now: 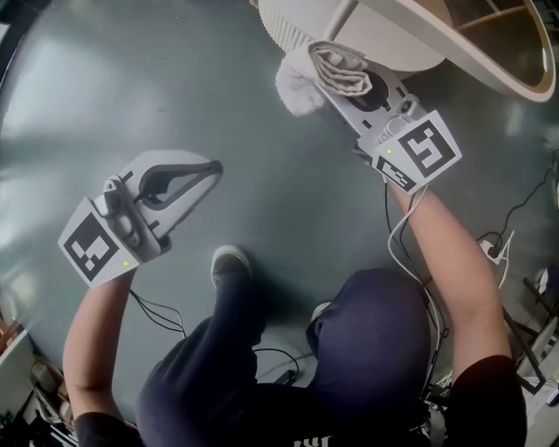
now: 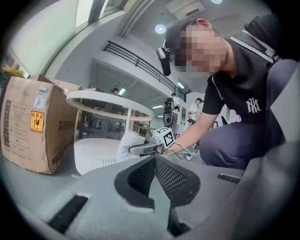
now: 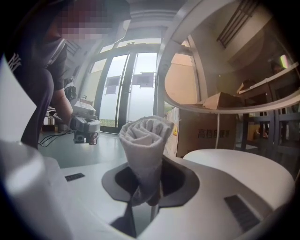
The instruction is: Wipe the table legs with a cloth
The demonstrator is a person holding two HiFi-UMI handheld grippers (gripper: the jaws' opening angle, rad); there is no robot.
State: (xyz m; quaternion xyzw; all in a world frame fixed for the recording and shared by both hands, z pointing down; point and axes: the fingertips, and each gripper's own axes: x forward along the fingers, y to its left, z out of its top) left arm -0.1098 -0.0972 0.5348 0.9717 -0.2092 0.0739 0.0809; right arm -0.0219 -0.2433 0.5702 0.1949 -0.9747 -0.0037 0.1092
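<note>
The left gripper is hovering low over the grey floor, well apart from the table, and its fingers are pressed together on nothing. It is taking no part in the work here.

Moving right, the white cloth is bunching into a tight roll. The right gripper is pinching that roll at its lower end, so the free end is sticking out ahead of the fingers. The roll is sitting just beside the ribbed round base of the table. I cannot tell whether the two are touching.

The slim white table leg is rising from that base just beyond the cloth.

Judging by this, the person is bringing the cloth up to the leg, and wiping is not yet under way. The next move probably calls for pressing the roll's free end against the leg, then sliding it along the length. The pinch needs to be firm enough that the cloth does not pull loose.
</note>
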